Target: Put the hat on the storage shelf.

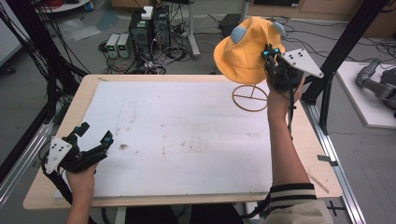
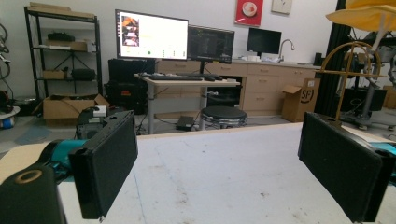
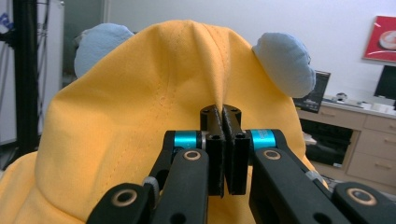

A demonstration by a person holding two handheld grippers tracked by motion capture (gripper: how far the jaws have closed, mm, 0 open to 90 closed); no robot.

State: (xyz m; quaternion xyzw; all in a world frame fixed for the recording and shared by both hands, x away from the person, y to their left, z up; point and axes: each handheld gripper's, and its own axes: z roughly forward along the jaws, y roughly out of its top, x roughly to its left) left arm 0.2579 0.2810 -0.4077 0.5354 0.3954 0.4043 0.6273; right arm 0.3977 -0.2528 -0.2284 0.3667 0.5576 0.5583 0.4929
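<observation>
Your right gripper (image 1: 272,55) is raised above the far right corner of the table (image 1: 88,93), its jaws clenched on a pinch of fabric from a yellow hat (image 1: 245,46). The hat hangs in the air from that pinch, clear of the table, its brim flaring toward the table's far edge. Two pale blue ears (image 1: 238,33) stand out from its crown. In the right gripper view the jaws are pressed flat together with a fold of the yellow cloth (image 3: 140,116) caught between their tips, and a blue ear (image 3: 284,63) shows on either side of the ridge.

Below the hat, on the table's far right corner, stands a thin brown wire stand (image 1: 250,98); its round base ring with crossed spokes rests on the white mat (image 1: 187,135) that covers most of the table. The hat does not touch the stand in the high view. In the left gripper view the stand (image 2: 348,65) rises at the far right with the yellow brim (image 2: 369,16) above it.

Your left gripper (image 1: 95,135) rests low at the table's near left corner, released, its jaws spread wide with bare, stained mat between them. Your left hand (image 1: 80,179) holds it from the table's near edge.
</observation>
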